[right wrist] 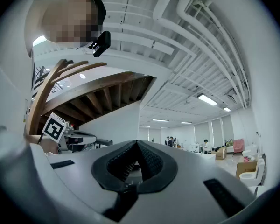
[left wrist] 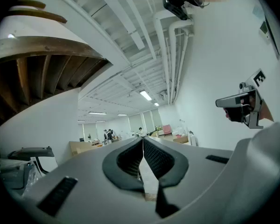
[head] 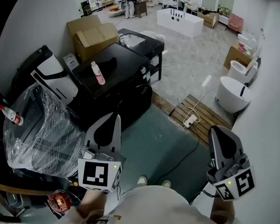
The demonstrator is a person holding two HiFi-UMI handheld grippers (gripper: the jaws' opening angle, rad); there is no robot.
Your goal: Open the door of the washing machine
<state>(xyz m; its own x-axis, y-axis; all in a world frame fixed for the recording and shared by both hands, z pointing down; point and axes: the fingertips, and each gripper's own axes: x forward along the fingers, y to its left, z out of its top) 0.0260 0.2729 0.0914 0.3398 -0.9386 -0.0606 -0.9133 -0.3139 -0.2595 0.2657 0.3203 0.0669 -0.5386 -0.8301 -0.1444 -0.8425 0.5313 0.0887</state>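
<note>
Ahead on the left stands the black washer [head: 114, 71], its door [head: 139, 96] on the front side, seemingly closed. Left gripper [head: 115, 117] and right gripper [head: 215, 130] wait well apart from it, jaws fully together, empty. I expect the door to be rigid and latched; take it at the rim handle, too dark to locate.

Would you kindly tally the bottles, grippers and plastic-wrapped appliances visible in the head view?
Bottles: 2 (pink bottle, red-capped bottle)
Grippers: 2 (left gripper, right gripper)
Plastic-wrapped appliance: 1
Total: 5
</note>
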